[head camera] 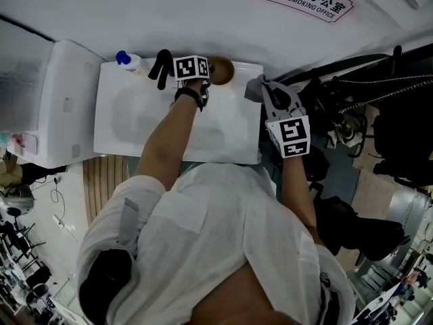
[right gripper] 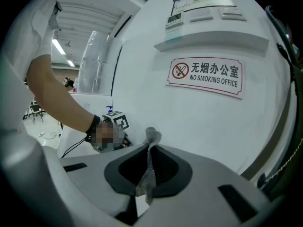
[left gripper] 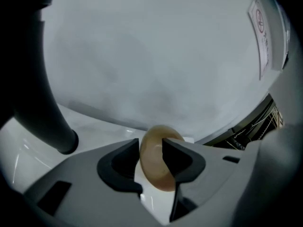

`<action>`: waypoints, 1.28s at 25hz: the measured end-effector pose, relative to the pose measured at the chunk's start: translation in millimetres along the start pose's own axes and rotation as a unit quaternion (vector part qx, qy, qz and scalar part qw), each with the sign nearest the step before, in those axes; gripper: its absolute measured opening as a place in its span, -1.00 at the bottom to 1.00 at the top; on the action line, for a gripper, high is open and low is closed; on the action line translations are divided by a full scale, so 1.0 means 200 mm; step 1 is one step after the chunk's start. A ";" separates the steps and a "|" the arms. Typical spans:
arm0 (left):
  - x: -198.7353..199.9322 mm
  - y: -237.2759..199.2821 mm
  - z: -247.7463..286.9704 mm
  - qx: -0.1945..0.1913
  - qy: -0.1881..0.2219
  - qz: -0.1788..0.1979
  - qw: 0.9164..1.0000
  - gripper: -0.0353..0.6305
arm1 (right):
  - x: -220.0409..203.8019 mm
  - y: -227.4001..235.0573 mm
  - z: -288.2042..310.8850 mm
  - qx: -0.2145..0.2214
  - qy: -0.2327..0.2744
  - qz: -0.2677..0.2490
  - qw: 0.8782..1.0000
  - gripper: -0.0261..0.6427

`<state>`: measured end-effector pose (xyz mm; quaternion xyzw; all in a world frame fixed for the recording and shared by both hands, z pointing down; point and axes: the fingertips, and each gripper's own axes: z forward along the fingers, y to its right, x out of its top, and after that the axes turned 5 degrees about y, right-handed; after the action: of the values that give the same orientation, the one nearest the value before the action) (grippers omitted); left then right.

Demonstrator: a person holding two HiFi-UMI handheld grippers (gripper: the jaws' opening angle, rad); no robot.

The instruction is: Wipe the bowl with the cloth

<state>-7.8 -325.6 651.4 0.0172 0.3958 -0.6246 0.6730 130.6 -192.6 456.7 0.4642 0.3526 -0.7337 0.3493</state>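
1. One brown bowl, at the far rim of the sink, about 1 o'clock, against the wall.
2. One cloth, clamped in the right gripper, past the sink's 2 o'clock corner.
3. Left gripper: jaws apart, bowl between them.
4. Basin centre lies open; one black tap at 11 o'clock.

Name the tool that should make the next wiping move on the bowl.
Right, probably. The right tool is shut on the cloth. The left tool carries no cloth; its jaws stand apart around the bowl, so it could steady it.
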 end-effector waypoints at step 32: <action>0.05 0.28 -1.17 -0.137 0.300 0.189 0.925 -0.82 | -0.07 -0.14 -0.10 -0.011 0.017 0.026 0.999 -0.83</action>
<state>-81.4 -200.0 458.9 0.1854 0.6503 -0.3913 0.6243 120.5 -160.2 468.2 0.4815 0.3539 -0.7125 0.3676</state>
